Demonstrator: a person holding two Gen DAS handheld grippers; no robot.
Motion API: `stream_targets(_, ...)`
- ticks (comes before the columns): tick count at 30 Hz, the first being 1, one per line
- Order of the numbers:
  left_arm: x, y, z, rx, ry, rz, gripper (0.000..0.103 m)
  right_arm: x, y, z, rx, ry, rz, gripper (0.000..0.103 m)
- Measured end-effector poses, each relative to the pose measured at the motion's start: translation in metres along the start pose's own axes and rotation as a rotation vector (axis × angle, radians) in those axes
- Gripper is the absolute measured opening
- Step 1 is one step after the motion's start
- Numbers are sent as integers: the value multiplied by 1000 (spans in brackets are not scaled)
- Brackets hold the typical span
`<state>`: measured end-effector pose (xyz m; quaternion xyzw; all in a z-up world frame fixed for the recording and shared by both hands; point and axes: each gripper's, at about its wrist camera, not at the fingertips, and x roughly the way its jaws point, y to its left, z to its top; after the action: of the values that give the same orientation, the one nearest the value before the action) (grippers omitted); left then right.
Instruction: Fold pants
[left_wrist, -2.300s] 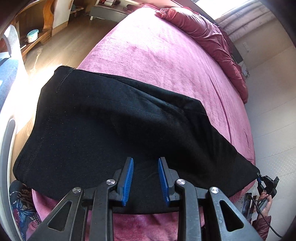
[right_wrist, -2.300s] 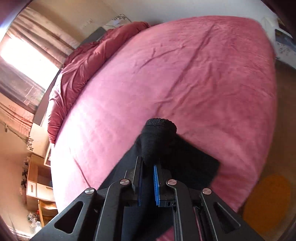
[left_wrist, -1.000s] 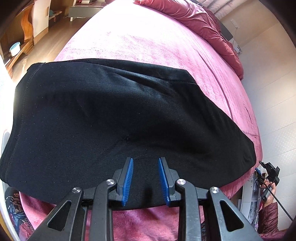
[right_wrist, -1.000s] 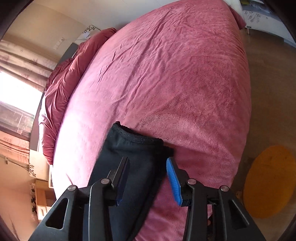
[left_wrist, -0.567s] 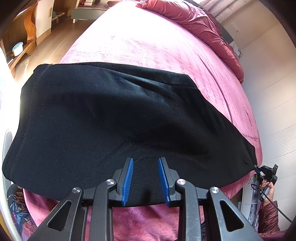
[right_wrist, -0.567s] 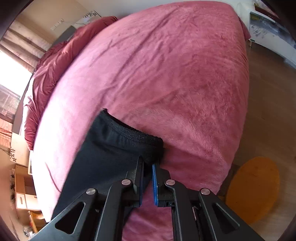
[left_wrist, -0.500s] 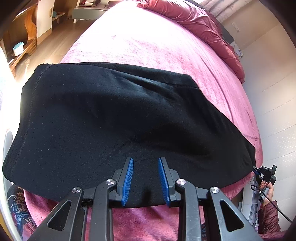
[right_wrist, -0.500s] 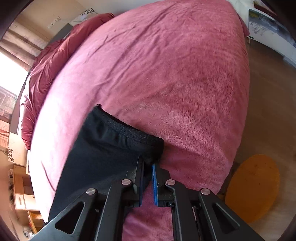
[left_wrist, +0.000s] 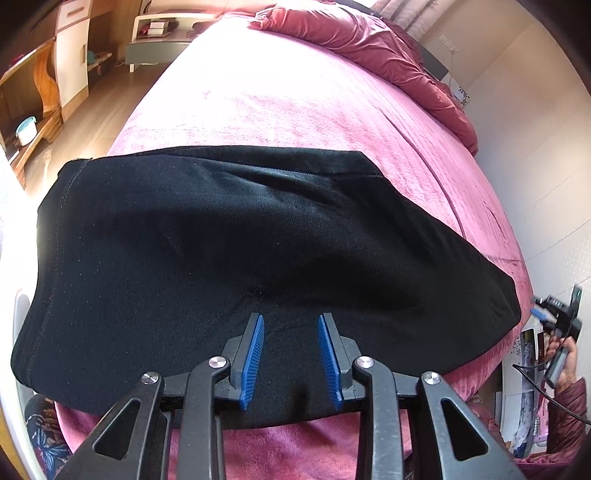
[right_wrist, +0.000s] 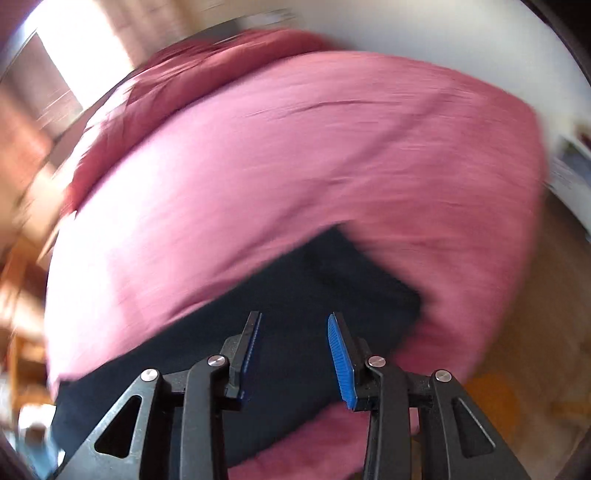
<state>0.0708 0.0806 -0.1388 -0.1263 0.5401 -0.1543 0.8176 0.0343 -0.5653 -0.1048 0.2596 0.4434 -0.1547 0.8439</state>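
Black pants (left_wrist: 258, 240) lie folded lengthwise across the near end of a pink bed (left_wrist: 277, 103). My left gripper (left_wrist: 290, 319) hovers over their near edge; its jaws are opening and no cloth is between the blue pads. In the blurred right wrist view, my right gripper (right_wrist: 294, 317) is above one end of the pants (right_wrist: 314, 295), apart from the cloth. Its jaws are opening and hold nothing. The left wrist view also shows the right gripper (left_wrist: 554, 317), in a hand (left_wrist: 565, 362) off the bed's right corner.
A crumpled dark red duvet (left_wrist: 369, 40) lies at the far end of the bed. A low grey bench (left_wrist: 162, 40) and wooden shelving (left_wrist: 37, 92) stand on the wooden floor to the left. An orange round mat (right_wrist: 491, 402) lies by the bed's near corner.
My right gripper has let go of the pants' end, opened, rolled and pulled away from it. That end now lies flat on the bed. The left gripper has barely moved.
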Motion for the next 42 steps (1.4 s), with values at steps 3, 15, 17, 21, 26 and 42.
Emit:
stream_targets(3,0,1,-1,4,-9,-4,31,32,97,-12,-199,126,232,38)
stream_targets(15,-7,3,-6,60,-35,-4,31,153,375,-76,-469,524,639,38)
stream_targets(17,-6,5,-6,62,-32,-3,31,169,391,-81,-495,576,641,38)
stream_targets(21,-3,8,-6,62,-29,-19,31,195,421,-97,-586,650,612,38)
stream_targets(26,7,12,-2,62,-24,-25,31,207,437,-103,-649,676,601,18)
stream_targets(42,17,36,4,-63,23,3,32,208,455,-111,-683,479,439,6)
